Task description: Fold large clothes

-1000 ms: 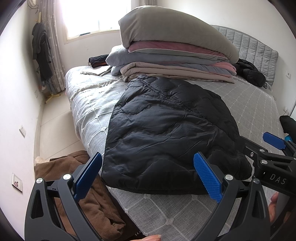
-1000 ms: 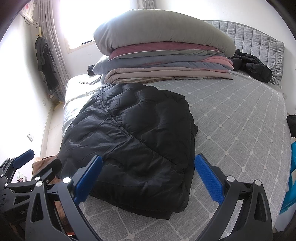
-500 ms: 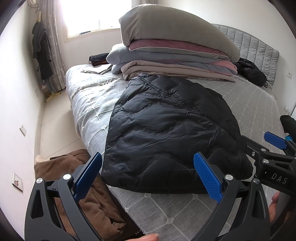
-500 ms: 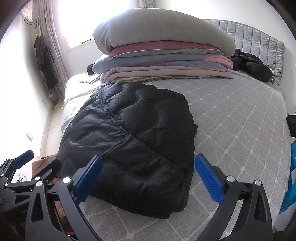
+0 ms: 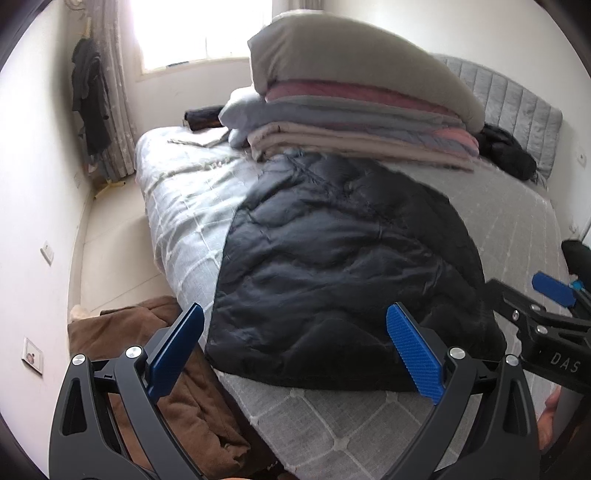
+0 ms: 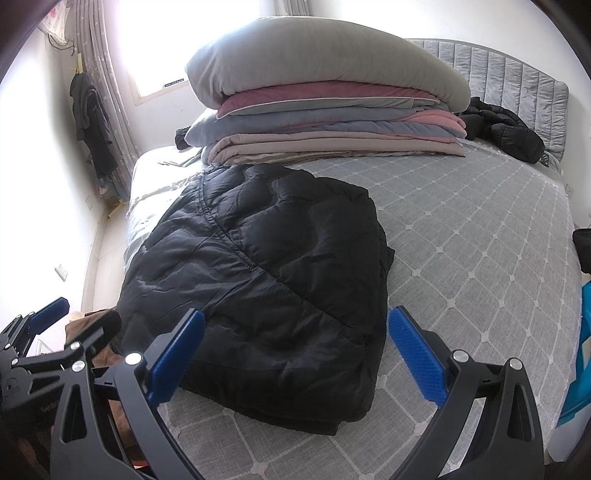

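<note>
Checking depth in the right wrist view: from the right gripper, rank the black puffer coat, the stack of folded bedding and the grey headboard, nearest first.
From the right gripper:
1. Black puffer coat, just ahead, slightly left.
2. Stack of folded bedding, behind the coat, centre.
3. Grey headboard, far right, at the bed's end.

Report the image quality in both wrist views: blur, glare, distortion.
Left wrist view: motion blur smears the black puffer jacket and the stack of folded bedding; the window is blown out. Right wrist view: sharp, the jacket's quilting is crisp, but the window glares white and washes out the wall beside it. Both: fisheye bending, dark vignetted corners.
</note>
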Demonstrator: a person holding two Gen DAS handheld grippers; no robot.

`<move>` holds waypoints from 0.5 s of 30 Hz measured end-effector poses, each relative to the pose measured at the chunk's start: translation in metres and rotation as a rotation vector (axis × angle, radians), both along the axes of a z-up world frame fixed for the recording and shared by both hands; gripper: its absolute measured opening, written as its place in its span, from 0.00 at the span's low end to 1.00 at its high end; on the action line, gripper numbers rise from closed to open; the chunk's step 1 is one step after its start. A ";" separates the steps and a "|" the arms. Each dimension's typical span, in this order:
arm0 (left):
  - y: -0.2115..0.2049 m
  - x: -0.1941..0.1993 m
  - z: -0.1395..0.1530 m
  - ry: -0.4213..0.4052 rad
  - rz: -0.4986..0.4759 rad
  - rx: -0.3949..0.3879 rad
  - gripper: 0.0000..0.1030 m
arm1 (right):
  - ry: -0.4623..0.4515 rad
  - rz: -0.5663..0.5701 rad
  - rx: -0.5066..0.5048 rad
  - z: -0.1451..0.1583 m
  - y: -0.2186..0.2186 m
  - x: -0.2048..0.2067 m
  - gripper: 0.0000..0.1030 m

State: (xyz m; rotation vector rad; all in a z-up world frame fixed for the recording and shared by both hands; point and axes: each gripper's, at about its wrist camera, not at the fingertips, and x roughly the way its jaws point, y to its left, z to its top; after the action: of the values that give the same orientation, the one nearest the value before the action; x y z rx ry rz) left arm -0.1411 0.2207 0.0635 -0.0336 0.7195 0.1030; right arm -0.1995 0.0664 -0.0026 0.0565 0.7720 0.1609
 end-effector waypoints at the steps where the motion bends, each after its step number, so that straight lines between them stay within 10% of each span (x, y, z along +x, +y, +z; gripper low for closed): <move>1: 0.000 -0.004 0.003 -0.052 -0.016 -0.006 0.93 | 0.000 0.001 0.002 0.000 -0.001 0.000 0.93; 15: -0.021 0.011 -0.009 0.056 0.022 0.116 0.92 | -0.032 -0.054 -0.012 0.015 -0.048 -0.018 0.93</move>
State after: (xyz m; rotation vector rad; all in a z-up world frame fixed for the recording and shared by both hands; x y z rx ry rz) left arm -0.1297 0.1996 0.0550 0.0730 0.7685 0.1670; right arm -0.2176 0.0179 0.0124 0.0627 0.7391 0.1059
